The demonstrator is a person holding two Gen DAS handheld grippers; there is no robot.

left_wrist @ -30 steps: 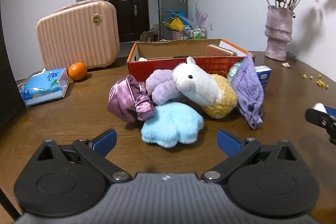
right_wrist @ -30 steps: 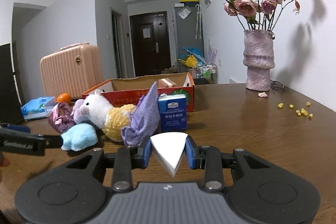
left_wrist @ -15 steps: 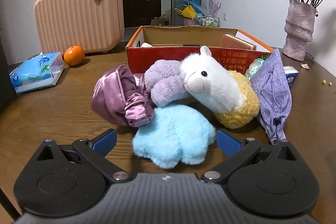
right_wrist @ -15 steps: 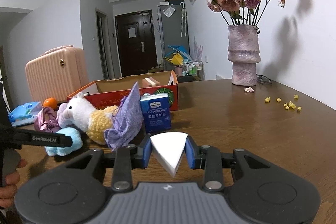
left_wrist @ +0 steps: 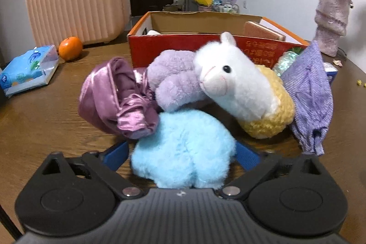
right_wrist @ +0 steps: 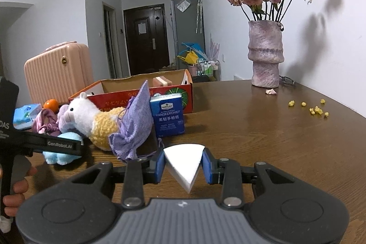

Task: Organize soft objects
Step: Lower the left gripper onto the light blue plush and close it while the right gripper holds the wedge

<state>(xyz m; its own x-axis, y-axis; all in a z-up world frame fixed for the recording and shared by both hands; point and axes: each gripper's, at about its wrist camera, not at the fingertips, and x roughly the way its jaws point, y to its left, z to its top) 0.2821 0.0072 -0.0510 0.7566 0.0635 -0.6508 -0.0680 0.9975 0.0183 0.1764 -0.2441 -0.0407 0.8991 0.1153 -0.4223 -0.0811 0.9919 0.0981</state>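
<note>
Left wrist view: left gripper (left_wrist: 180, 153) has its jaws apart, blue pads either side of the blue plush (left_wrist: 183, 150), which sits w/ its near half between them, on the table (left_wrist: 45, 120). Can't tell if the pads touch the fur yet. Landmark = red box (left_wrist: 205, 47). Blue plush lies in front of the box, nearest the camera. Btwn it and the box: satin scrunchie (left_wrist: 116, 100) to the left, lilac plush (left_wrist: 173, 81) touching the box's front wall, alpaca toy (left_wrist: 240, 93) leaning across w/ its yellow body to the right. Purple pouch (left_wrist: 308, 95) stands off the box's right front corner. Orange (left_wrist: 70, 51) and tissue pack (left_wrist: 27, 68) are well left of the box; pink case (left_wrist: 77, 1) behind those.

Right wrist view: right gripper (right_wrist: 184, 166) is clamped on a white foam wedge (right_wrist: 184, 164), held above the table, well in front of the box. Hankie pack (right_wrist: 168, 114) stands just in front of the box's right end.

Step in hand, prob.: grab the blue plush. To do it well, close slowly on the plush's middle, not the fluff edge, since fur compresses and slips. Lift straight up so the scrunchie, which touches it, doesn't drag along. Box has room inside; sponge-like blocks sit at its right end.
</note>
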